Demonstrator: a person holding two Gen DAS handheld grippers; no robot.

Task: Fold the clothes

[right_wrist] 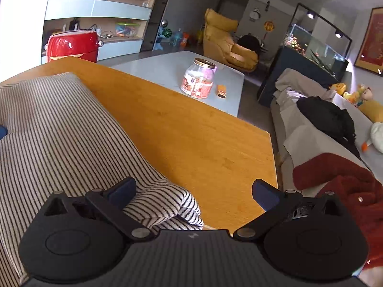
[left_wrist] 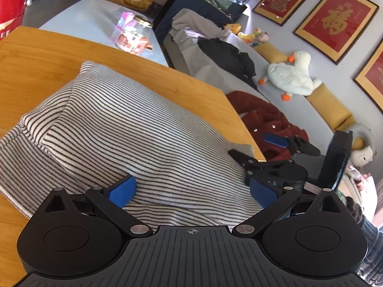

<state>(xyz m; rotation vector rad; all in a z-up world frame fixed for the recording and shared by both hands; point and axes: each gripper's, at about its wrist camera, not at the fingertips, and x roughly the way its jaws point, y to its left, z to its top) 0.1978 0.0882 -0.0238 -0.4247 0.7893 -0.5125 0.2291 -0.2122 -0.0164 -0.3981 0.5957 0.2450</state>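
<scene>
Left gripper wide open, holding nothing, over striped garment bunched on wooden table. Right gripper also spread wide, empty, garment's folded corner between its fingers. Far: glass jar, lidded, contents unclear, on grey table.

Black-and-white striped garment, rumpled and partly folded, heaped on the wooden table, one corner near its edge.

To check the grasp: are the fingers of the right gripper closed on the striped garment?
No, the right gripper stands wide open, and the striped garment lies loose between its fingers.
</scene>
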